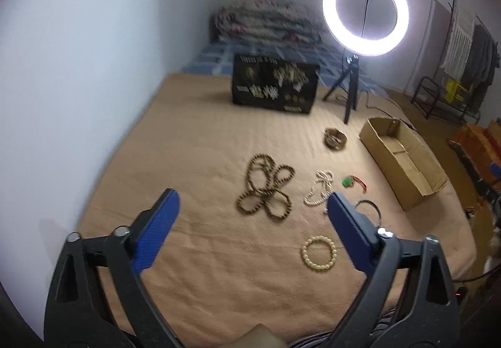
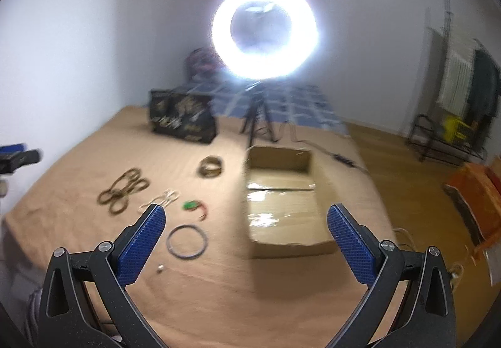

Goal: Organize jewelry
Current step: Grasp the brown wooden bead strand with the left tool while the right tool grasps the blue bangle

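On the tan blanket (image 1: 203, 141): the jewelry lay loose and scattered.
Left gripper (image 1: 252, 207): jaws stood wide apart, holding nothing, above the blanket.
Right gripper (image 2: 245, 216): jaws spread apart, holding nothing, over the cardboard box's near end.
Brown bead necklace (image 1: 266, 188): looped in coils, centre.
White pearl strand (image 1: 319, 188): just right of it.
Cream bead bracelet (image 1: 318, 253): nearest the left gripper.
Thin bangle (image 2: 187, 241): beside the right gripper's left finger.
Green pendant (image 2: 189, 206): between strand and box.
Cardboard box (image 2: 285, 207): open.
Ring light (image 1: 365, 10): lit, behind.
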The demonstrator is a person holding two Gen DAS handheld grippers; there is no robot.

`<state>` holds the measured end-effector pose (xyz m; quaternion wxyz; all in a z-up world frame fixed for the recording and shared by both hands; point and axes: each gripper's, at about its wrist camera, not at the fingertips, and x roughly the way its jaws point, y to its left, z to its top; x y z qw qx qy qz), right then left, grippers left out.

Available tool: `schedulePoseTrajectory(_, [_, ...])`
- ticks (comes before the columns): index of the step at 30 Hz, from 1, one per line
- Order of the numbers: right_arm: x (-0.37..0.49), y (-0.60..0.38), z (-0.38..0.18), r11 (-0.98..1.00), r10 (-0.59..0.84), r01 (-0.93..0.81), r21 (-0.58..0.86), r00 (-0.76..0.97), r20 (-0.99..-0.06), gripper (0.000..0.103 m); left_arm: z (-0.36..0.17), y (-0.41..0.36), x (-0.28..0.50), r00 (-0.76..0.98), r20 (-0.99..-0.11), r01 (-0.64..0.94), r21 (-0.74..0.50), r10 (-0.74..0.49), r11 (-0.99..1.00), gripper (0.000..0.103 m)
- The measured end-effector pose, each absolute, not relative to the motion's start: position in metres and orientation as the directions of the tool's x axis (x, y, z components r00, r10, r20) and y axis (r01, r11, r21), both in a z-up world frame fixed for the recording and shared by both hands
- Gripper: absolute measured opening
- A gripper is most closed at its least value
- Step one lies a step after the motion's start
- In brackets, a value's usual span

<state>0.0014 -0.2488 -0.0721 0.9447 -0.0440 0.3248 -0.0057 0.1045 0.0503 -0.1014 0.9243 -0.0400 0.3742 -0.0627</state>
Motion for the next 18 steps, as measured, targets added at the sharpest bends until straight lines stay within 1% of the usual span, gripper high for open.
schedulePoseTrajectory(1, [0.007, -0.244, -0.078, 0.995, -0.018, -0.047, -0.085, 0.774, -0.632, 0.103, -0.108, 0.050, 0.110, 0.698, -0.699, 0.086, -0.135, -0.156, 0.987, 0.089])
schedulePoseTrajectory(4, [0.022, -0.234, -0.098, 0.991, 0.048, -0.119, -0.058, 0.734, -0.678, 0.103, -0.128, 0.048, 0.127, 0.656, -0.730, 0.106, -0.165, -0.194, 0.981, 0.089])
schedulePoseTrajectory(7, [0.034, -0.223, -0.119, 0.985, 0.073, -0.161, -0.057, 0.698, -0.712, 0.103, -0.148, 0.042, 0.142, 0.616, -0.755, 0.139, -0.174, -0.222, 0.975, 0.089])
schedulePoseTrajectory(12, [0.054, -0.207, -0.153, 0.971, 0.086, -0.226, -0.080, 0.641, -0.763, 0.103, -0.186, 0.040, 0.176, 0.540, -0.806, 0.128, -0.207, -0.244, 0.970, 0.089])
schedulePoseTrajectory(18, [0.075, -0.209, -0.184, 0.976, 0.121, -0.218, -0.009, 0.573, -0.811, 0.103, -0.214, 0.033, 0.209, 0.493, -0.829, 0.116, -0.237, -0.263, 0.965, 0.089])
